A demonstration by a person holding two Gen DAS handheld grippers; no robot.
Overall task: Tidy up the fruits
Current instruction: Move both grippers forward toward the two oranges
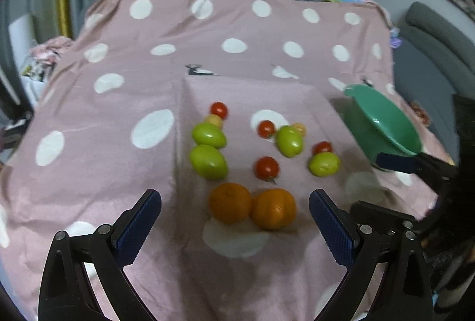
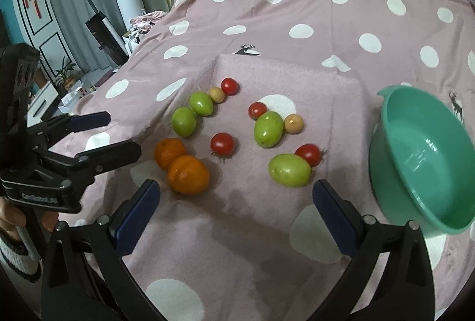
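Note:
Fruit lies on a pink polka-dot cloth: two oranges side by side, several green fruits, several red cherry tomatoes and two small yellowish fruits. A green plastic bowl stands tilted at the right. My left gripper is open, just before the oranges. My right gripper is open and empty, close to the nearest green fruit. The left gripper also shows in the right wrist view, open.
The fruit sits on a raised square patch under the cloth. Grey curtains hang behind. A grey sofa is at the right. A floor cleaner and clutter stand left of the table.

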